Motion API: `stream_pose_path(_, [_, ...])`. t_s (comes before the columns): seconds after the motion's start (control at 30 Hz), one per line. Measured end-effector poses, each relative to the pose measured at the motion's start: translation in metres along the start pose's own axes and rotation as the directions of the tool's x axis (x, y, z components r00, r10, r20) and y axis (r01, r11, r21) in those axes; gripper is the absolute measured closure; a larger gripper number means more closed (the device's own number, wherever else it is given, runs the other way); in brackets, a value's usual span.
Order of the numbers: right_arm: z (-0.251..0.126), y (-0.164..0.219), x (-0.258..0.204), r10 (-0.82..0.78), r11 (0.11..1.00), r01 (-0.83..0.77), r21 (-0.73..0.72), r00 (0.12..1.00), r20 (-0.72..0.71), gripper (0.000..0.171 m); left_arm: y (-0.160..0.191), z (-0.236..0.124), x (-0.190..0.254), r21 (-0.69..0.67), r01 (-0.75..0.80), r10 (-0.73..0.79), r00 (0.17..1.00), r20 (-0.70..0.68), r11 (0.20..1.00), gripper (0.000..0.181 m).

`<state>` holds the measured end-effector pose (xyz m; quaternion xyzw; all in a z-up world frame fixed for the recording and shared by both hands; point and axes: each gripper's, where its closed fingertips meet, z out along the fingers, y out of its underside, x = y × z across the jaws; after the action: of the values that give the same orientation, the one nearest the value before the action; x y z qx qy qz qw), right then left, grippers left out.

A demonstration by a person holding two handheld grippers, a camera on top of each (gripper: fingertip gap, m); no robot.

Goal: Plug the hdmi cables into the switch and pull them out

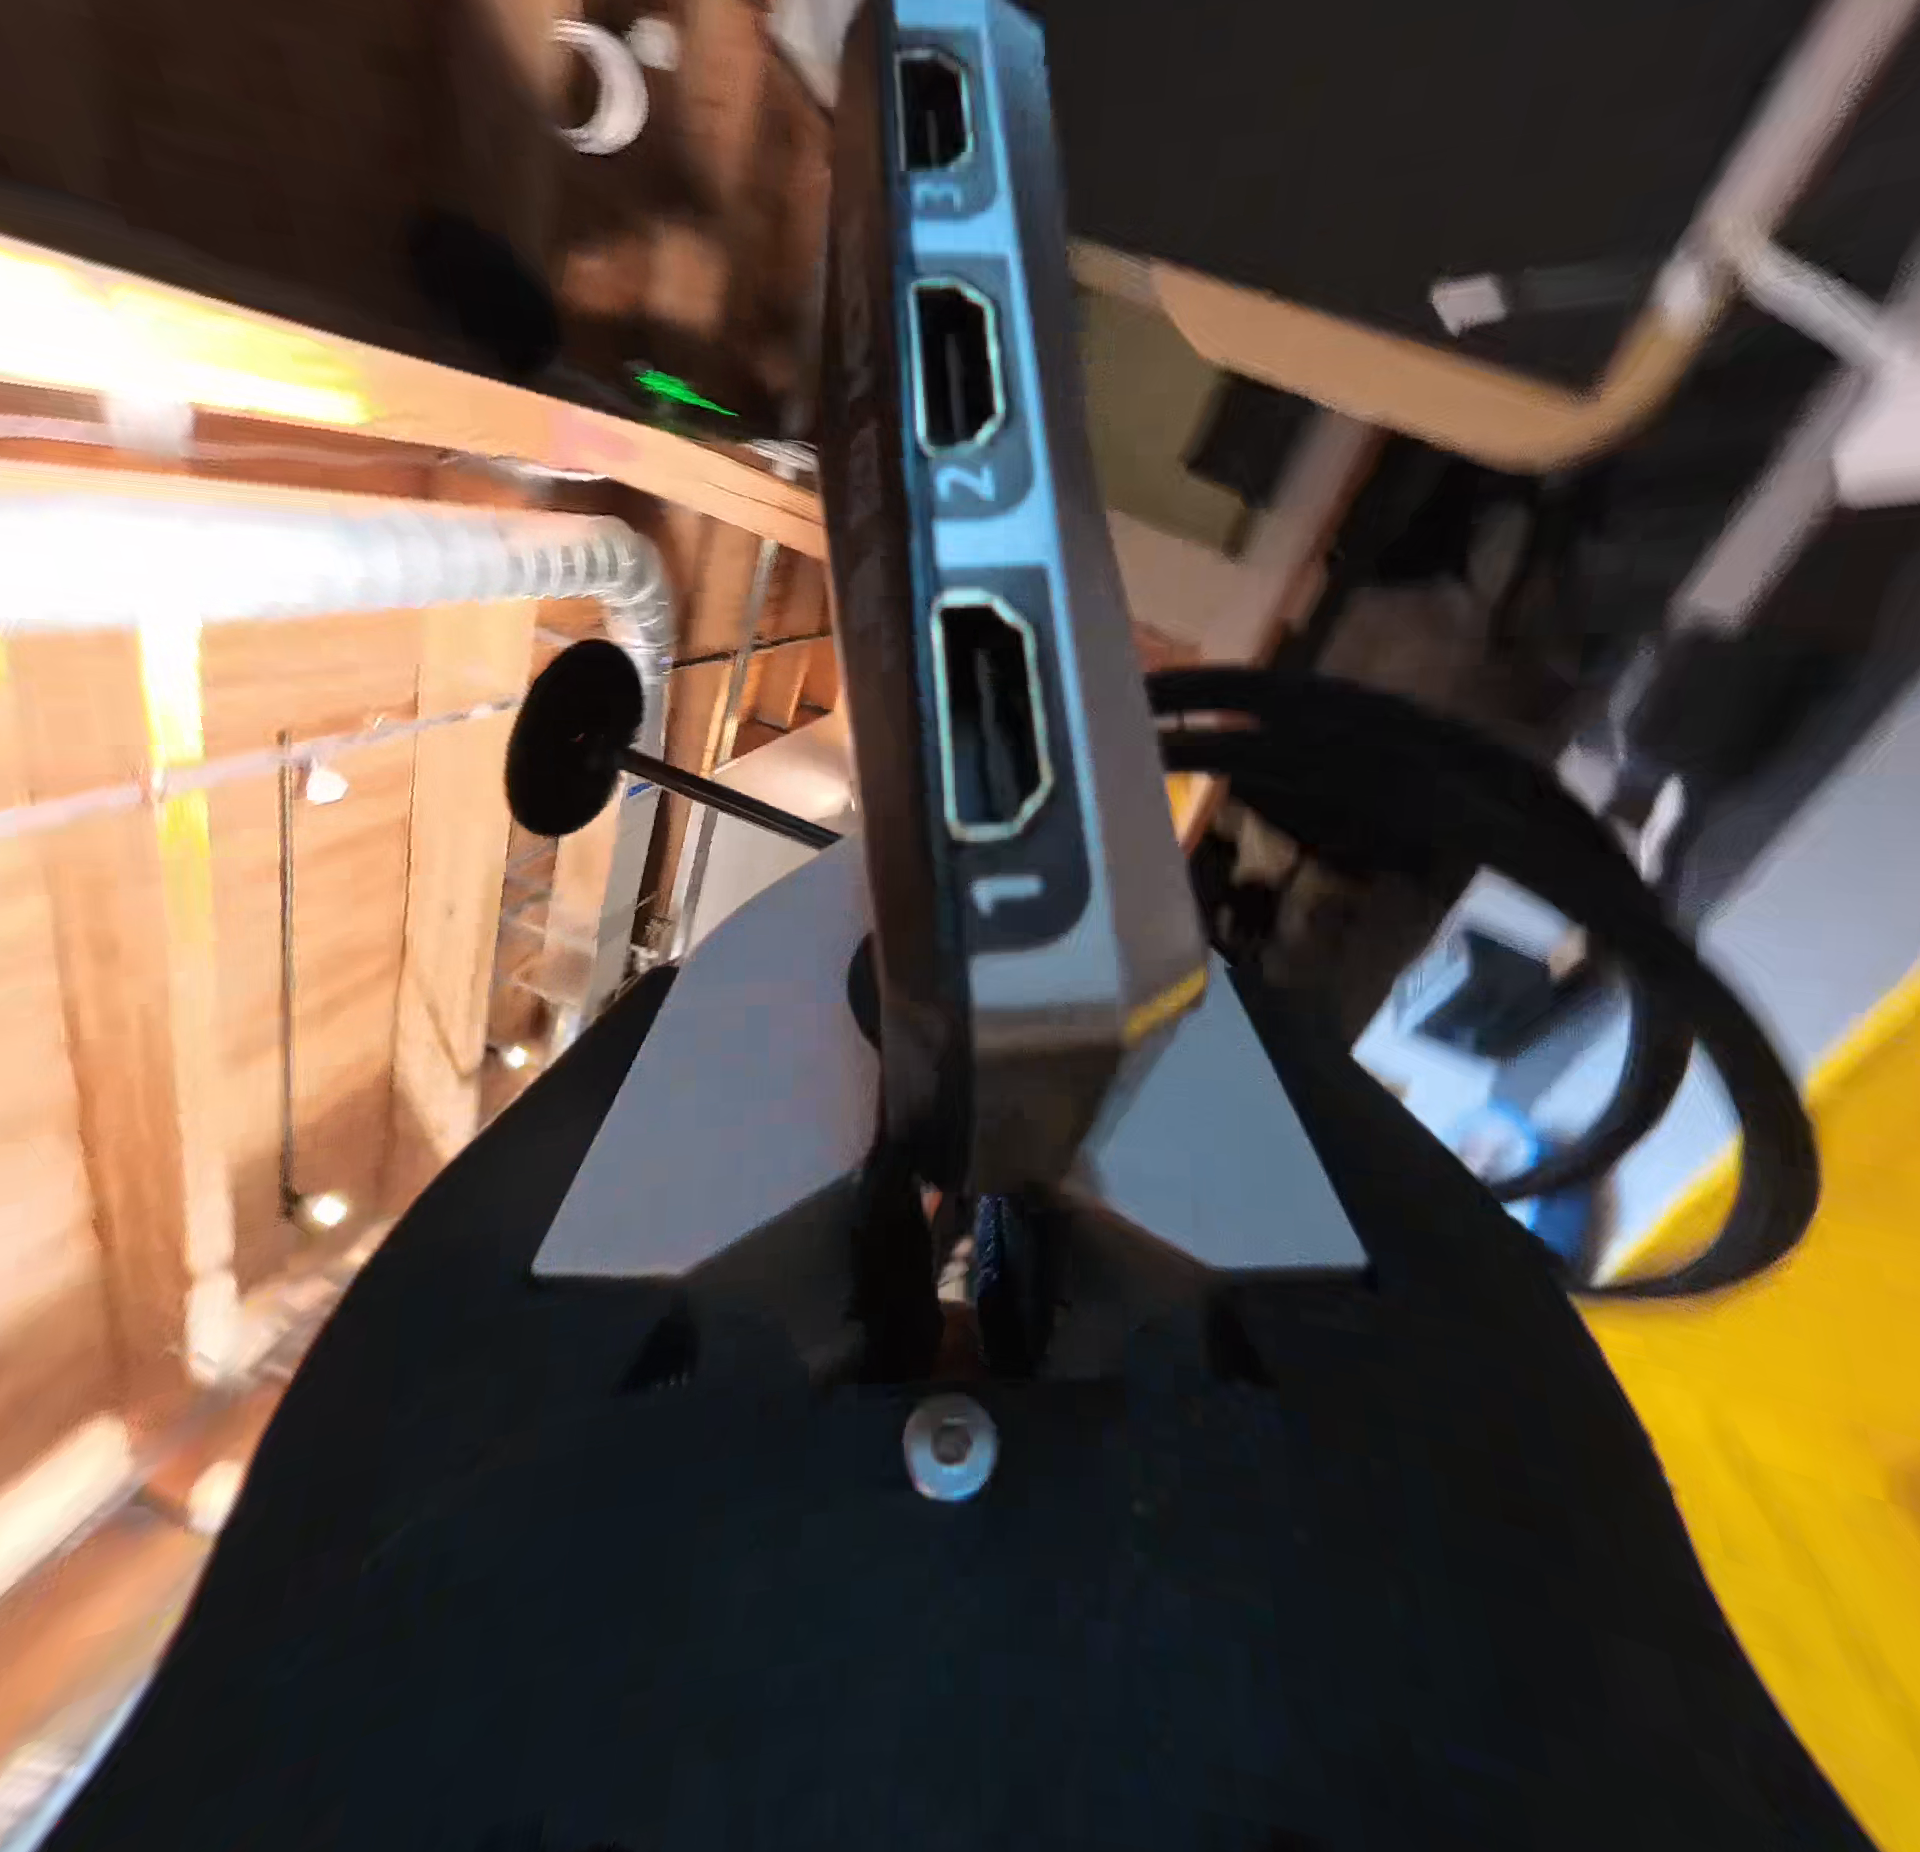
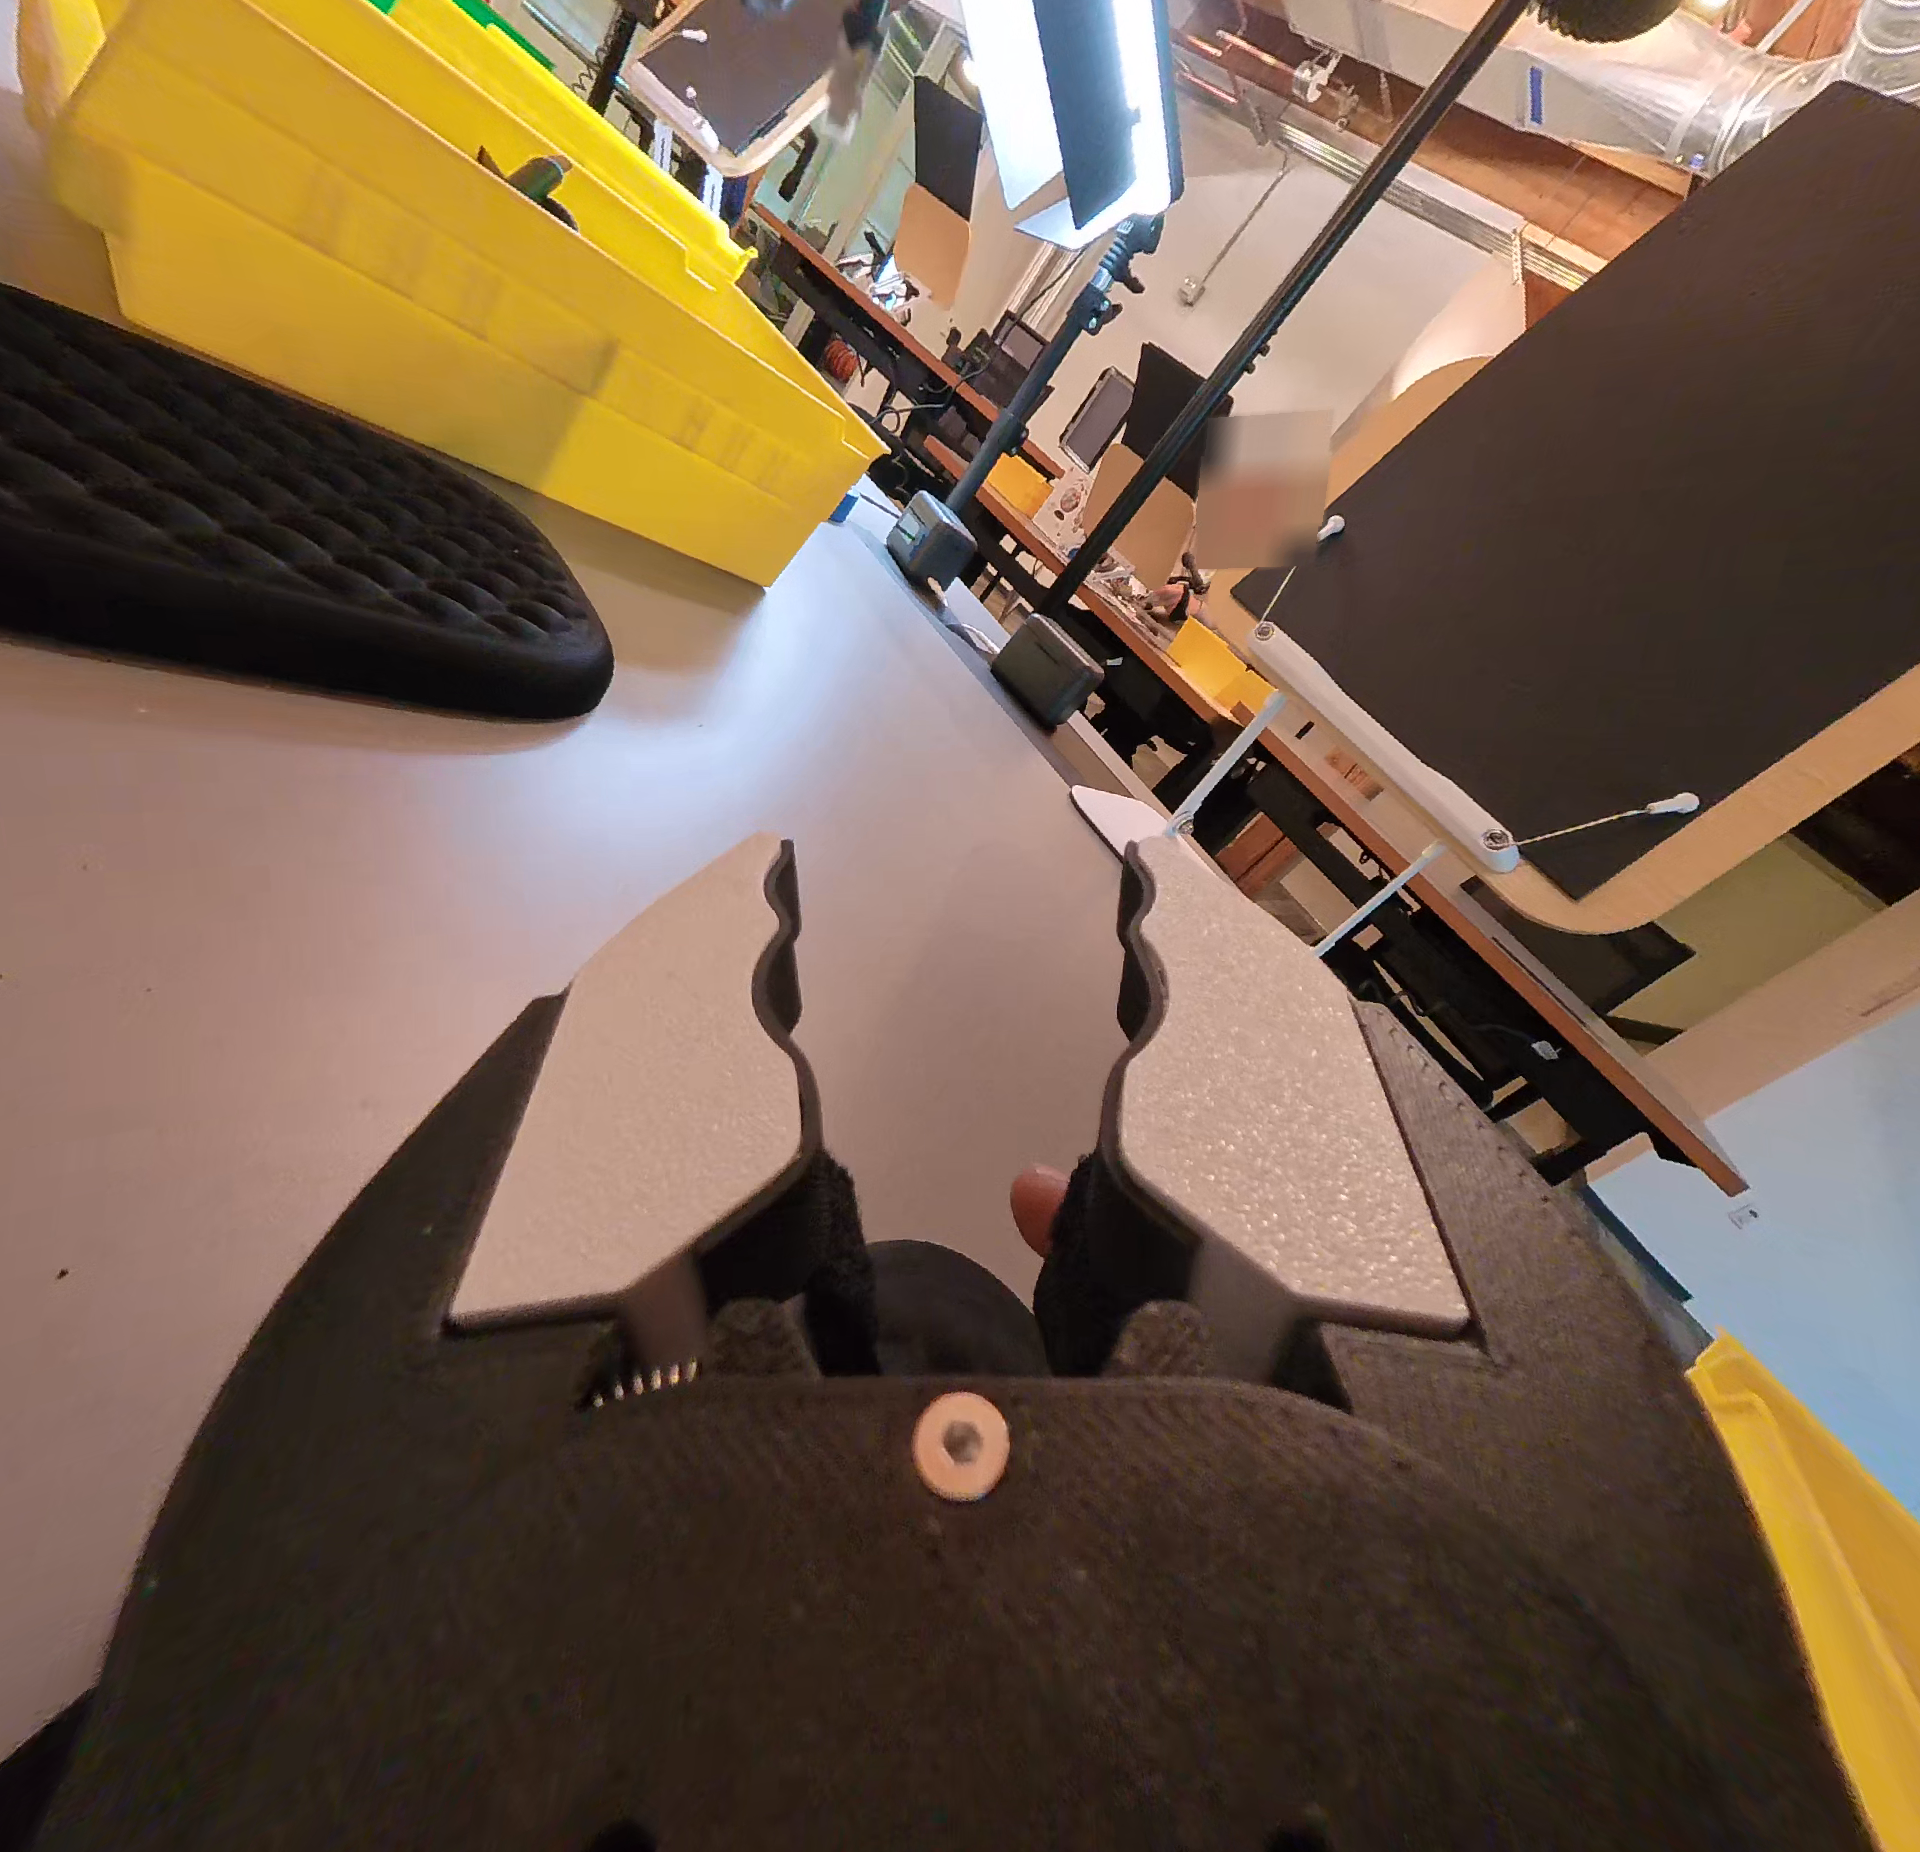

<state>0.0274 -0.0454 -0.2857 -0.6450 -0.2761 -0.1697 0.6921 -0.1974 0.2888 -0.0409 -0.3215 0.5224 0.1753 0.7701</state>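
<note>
Grey-blue metal casing marks the HDMI switch, which the left wrist view shows standing on end, its lower corner pinched between the closed-in fingers of the left gripper and lifted clear of any surface. Three ports run up its narrow face and all look empty; a loop of black cables hangs behind and to the right, though where it is attached cannot be made out. I judge the switch to be light, rigid and smooth-sided, so a grip this low on one corner could let it pivot or slide when a plug is pushed in; a hold nearer the middle of the flat sides would resist that better. The cables look thick and springy, best taken by the hard plug body, not the cord. The background is blurred, so little else is sure. In the right wrist view the right gripper hovers low over the pale table with its jaws well apart and nothing between them. A black textured pad lies to its left, with yellow bins beyond. No HDMI plug is in clear view here.
</note>
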Motion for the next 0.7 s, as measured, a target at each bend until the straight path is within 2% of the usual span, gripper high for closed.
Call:
stream_pose_path(0.03, [0.000, 0.000, 0.000, -0.001, 1.000, 0.001, 0.000, 1.000, 0.002, 0.112, -0.013, -0.002, -0.012, 0.044, 0.104, -0.106, 0.994, 0.037, 0.994, 0.166])
stream_pose_path(0.1, [0.000, 0.000, -0.001, -0.003, 1.000, 0.003, -0.001, 1.000, 0.003, 0.112, -0.044, -0.009, -0.020, 0.129, 0.314, -0.320, 0.947, 0.021, 0.941, 0.168])
stream_pose_path(0.17, [0.000, 0.000, -0.001, -0.004, 1.000, 0.004, -0.001, 1.000, 0.003, 0.112, -0.080, -0.019, -0.015, 0.209, 0.529, -0.528, 0.846, -0.065, 0.822, 0.167])
stream_pose_path(0.23, [0.000, 0.000, 0.000, -0.002, 1.000, 0.002, 0.003, 1.000, 0.001, 0.112, -0.120, -0.034, 0.006, 0.244, 0.723, -0.688, 0.690, -0.224, 0.646, 0.167])
stream_pose_path(0.33, [-0.002, -0.003, 0.003, 0.012, 1.000, -0.012, 0.021, 1.000, -0.012, 0.112, -0.172, -0.063, 0.058, 0.211, 0.912, -0.800, 0.411, -0.437, 0.353, 0.168])
stream_pose_path(0.43, [-0.006, -0.007, 0.010, 0.053, 0.997, -0.051, 0.057, 0.998, -0.042, 0.112, -0.213, -0.086, 0.115, 0.104, 0.992, -0.806, 0.123, -0.579, 0.077, 0.167])
stream_pose_path(0.5, [-0.012, -0.012, 0.020, 0.104, 0.990, -0.094, 0.106, 0.991, -0.088, 0.112, -0.231, -0.094, 0.148, 0.015, 0.999, -0.775, -0.030, -0.632, -0.051, 0.167])
stream_pose_path(0.57, [-0.021, -0.019, 0.035, 0.192, 0.969, -0.166, 0.183, 0.971, -0.139, 0.113, -0.245, -0.093, 0.175, -0.091, 0.990, -0.752, -0.143, -0.643, -0.111, 0.167])
stream_pose_path(0.6, [-0.027, -0.024, 0.044, 0.246, 0.950, -0.205, 0.235, 0.956, -0.161, 0.113, -0.251, -0.094, 0.189, -0.156, 0.984, -0.738, -0.169, -0.654, -0.087, 0.167])
stream_pose_path(0.7, [-0.044, -0.042, 0.061, 0.352, 0.888, -0.270, 0.372, 0.920, -0.172, 0.115, -0.255, -0.096, 0.205, -0.156, 0.985, -0.781, -0.155, -0.605, -0.075, 0.167])
